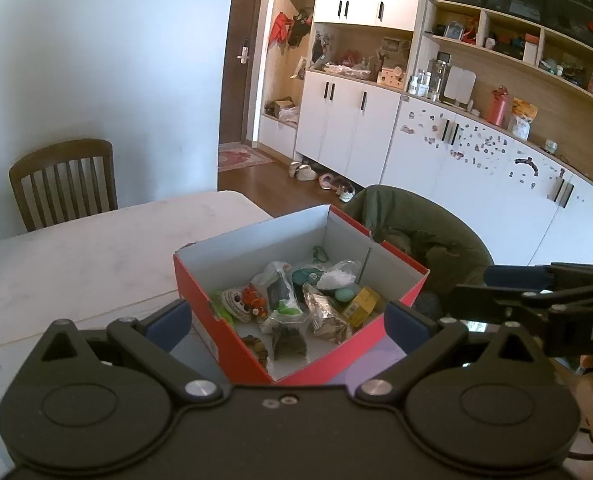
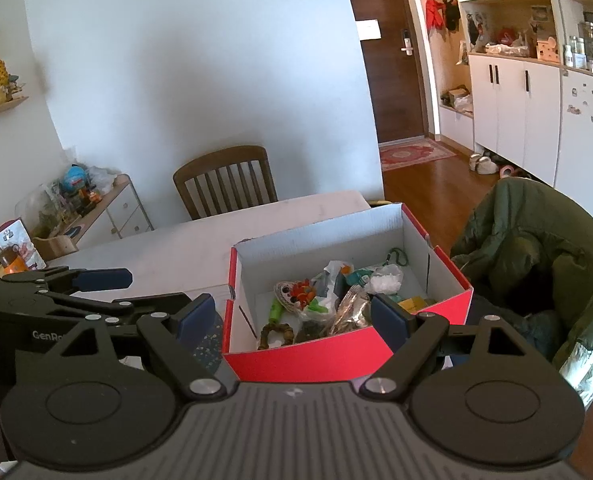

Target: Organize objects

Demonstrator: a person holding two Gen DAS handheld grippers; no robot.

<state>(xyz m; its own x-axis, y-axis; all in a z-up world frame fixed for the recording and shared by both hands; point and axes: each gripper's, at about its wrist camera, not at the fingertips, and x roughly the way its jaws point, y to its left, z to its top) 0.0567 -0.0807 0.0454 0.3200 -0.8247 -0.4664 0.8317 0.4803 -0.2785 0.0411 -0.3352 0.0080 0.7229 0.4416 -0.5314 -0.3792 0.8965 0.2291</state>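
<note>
We hold both grippers spread wide and empty over one red box (image 1: 232, 344), which sits at the near right corner of the table (image 1: 76, 264), beside a chair draped with a green jacket (image 2: 536, 240). The left gripper (image 1: 284, 320) has its jaws released, straddling the box's near corner without touching it; the right gripper (image 2: 292, 312) also hangs released above the box's near wall.

Inside lies a loose heap, so our count is partial: one crinkled foil packet (image 1: 328, 316), one small yellow carton (image 1: 362, 304), one orange-and-white toy (image 1: 244, 300), one brown ring (image 2: 274, 334), one green tube (image 2: 274, 312), and some clear plastic bags (too tangled to number).

We judge the cardboard box light but flexible, best taken by a wall's rim. The foil and bags will be slippery and soft, so we would pinch a crumpled fold; the carton is stiff, gripped across its flat sides.
</note>
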